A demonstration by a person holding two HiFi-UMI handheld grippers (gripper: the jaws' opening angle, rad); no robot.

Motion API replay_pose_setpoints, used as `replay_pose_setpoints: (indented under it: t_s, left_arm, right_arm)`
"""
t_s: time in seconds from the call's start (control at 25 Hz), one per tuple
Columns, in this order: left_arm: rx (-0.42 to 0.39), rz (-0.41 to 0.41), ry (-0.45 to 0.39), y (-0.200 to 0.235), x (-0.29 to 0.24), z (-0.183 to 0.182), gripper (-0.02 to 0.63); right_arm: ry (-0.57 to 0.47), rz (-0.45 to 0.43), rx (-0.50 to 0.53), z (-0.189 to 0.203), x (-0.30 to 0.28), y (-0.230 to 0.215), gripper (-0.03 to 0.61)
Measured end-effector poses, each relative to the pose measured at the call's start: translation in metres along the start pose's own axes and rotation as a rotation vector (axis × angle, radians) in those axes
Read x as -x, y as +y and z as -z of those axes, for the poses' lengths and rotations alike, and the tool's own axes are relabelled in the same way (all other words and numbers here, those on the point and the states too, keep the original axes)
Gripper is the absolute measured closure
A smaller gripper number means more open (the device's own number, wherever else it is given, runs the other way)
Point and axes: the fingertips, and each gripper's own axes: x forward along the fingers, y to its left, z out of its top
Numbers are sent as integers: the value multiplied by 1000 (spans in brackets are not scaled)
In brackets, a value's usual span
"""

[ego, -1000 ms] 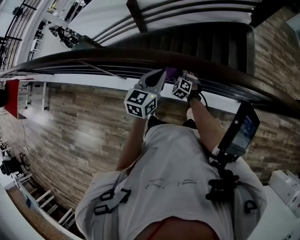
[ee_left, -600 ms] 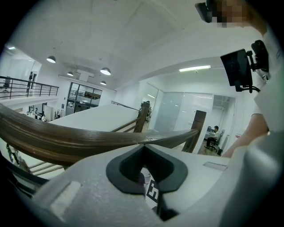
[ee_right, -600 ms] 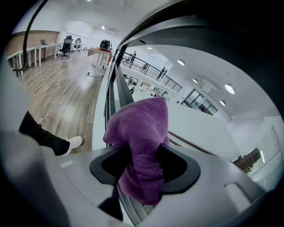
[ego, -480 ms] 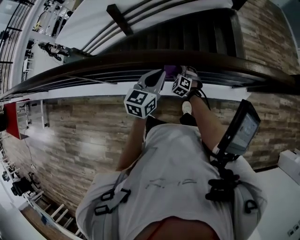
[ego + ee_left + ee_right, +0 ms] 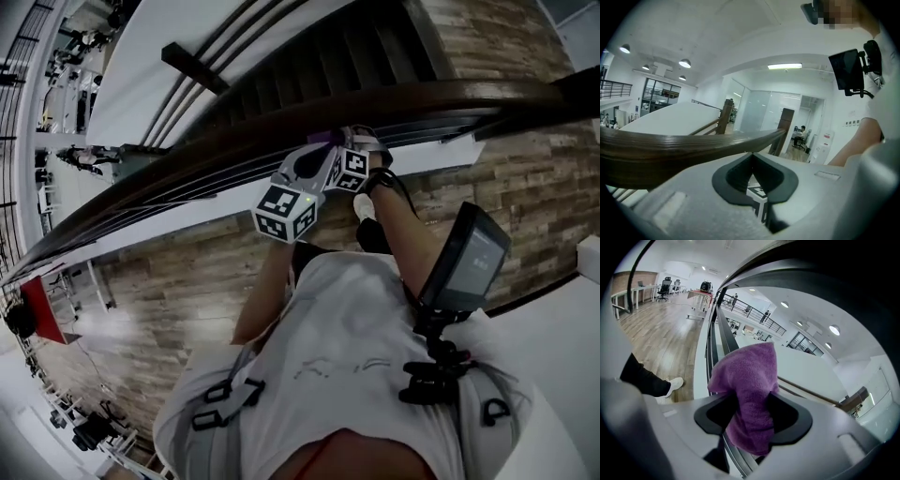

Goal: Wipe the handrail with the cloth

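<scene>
Head view
Rail: a dark wooden handrail (image 5: 450, 94) is seen running slantwise from the lower left edge of the view to the upper right edge, with thin rails (image 5: 202, 183) under it
Left tool: the left gripper (image 5: 314, 155) is held at the handrail's near edge, its marker cube turned toward the person
Right tool: the right gripper (image 5: 364, 136) is held just beside the left one, at the same near edge
Wiper: a purple cloth (image 5: 323, 138) is glimpsed at the handrail's near edge, between the two gripper tips
Person: a white shirt (image 5: 356, 375) is worn, and a dark screen (image 5: 466, 267) is carried on a chest mount at the right
Ground: a plank floor (image 5: 169, 272) lies below, with a white shoe (image 5: 366, 206) on it beneath the right gripper

Left gripper view
Jaws: pressed together, with nothing held between them
Rail: the handrail is seen crossing from the left edge toward the middle, just beyond the jaws; whether it is touched cannot be told
Below: a corner of a marker cube (image 5: 757, 194) is seen through the gap under the jaws
Far end: a seated person (image 5: 802, 133) is seen well apart, past the rail's end

Right gripper view
Jaws: pinched on the cloth, which bulges above them and hangs out below
Wiper: its folded top stands in front of the thin rails
Ground: the floor and the shoe are seen toward the left edge
</scene>
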Motion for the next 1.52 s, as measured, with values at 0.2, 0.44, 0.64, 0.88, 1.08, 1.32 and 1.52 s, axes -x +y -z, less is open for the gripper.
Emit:
replay_pose_setpoints:
  t_s: [0.2, 0.44, 0.64, 0.88, 1.08, 1.32, 1.52]
  left_arm:
    - [-3, 74, 29, -28, -45, 8, 614]
    - [-22, 134, 51, -55, -81, 16, 614]
    - [-44, 184, 64, -75, -104, 16, 614]
    - [-74, 258, 93, -102, -135, 20, 614]
    - [-93, 326, 121, -127, -161, 23, 614]
    - [-113, 404, 163, -156, -183, 31, 614]
    - [-123, 445, 193, -169, -193, 39, 614]
  right_arm:
    - [12, 46, -17, 36, 12, -14, 360]
    - [51, 96, -28, 91, 32, -32, 357]
    - [72, 150, -48, 130, 53, -57, 357]
    - [148, 240, -116, 195, 79, -86, 359]
    - [221, 255, -121, 253, 98, -111, 359]
    - [311, 317, -111, 314, 118, -136, 357]
    - [396, 332, -174, 368, 135, -162, 347]
